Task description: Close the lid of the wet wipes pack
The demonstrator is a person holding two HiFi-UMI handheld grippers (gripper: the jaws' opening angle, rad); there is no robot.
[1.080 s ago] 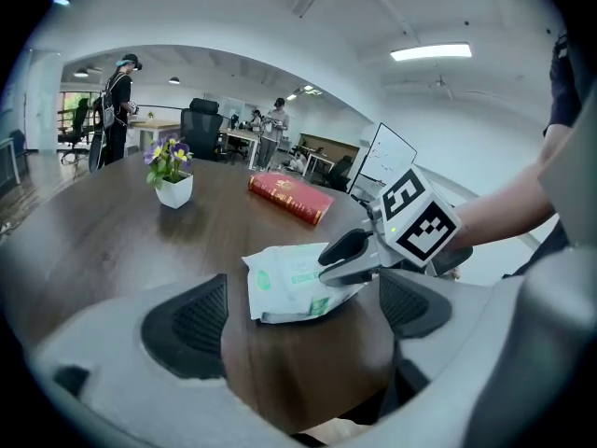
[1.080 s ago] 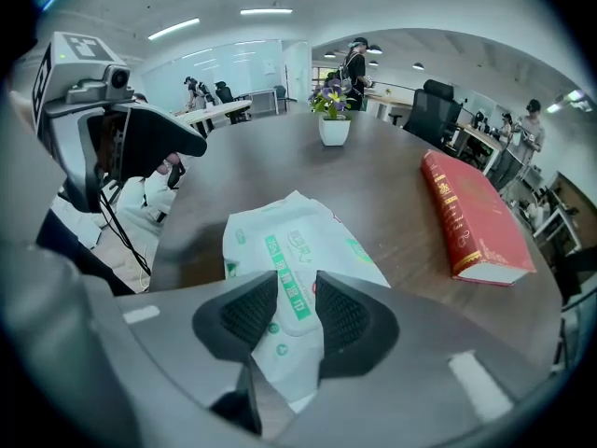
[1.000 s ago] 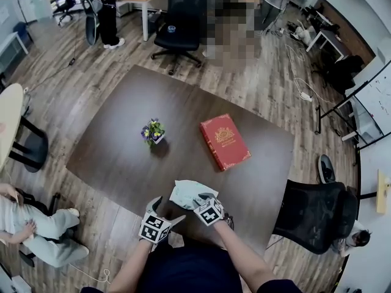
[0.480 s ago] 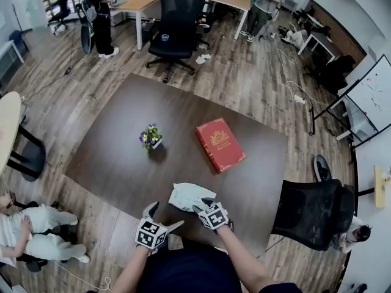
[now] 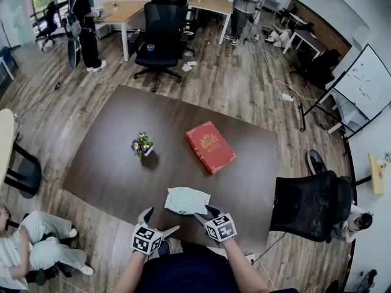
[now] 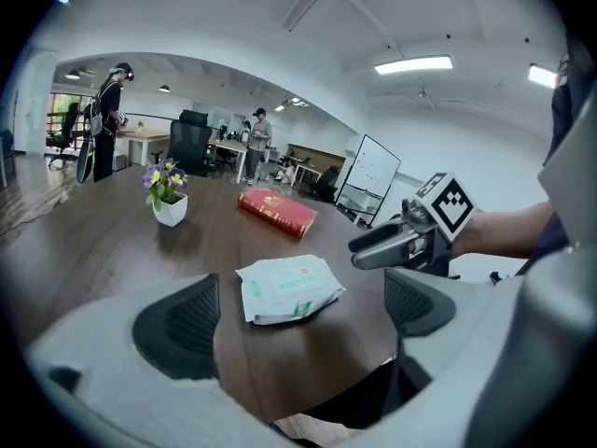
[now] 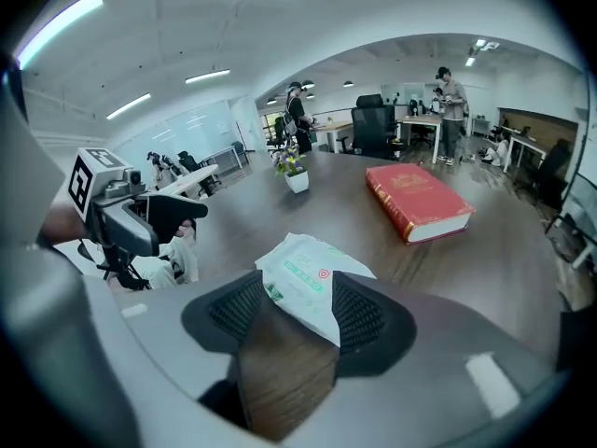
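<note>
**Both grippers off the wipes pack**

My left gripper [image 5: 160,220] is released: jaws wide, just been opening, nothing in them. My right gripper [image 5: 204,213] has its jaws partly apart, also just been opening, with the pads clear of the wet wipes pack [image 5: 187,200]. The pack lies flat on the table [image 5: 110,163] near the front edge, just ahead of both grippers. The red book [image 5: 209,146] is well beyond it.

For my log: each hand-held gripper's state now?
Left hand-held gripper: open, just been opening, holds nothing.
Right hand-held gripper: open, just been opening, holds nothing.
</note>
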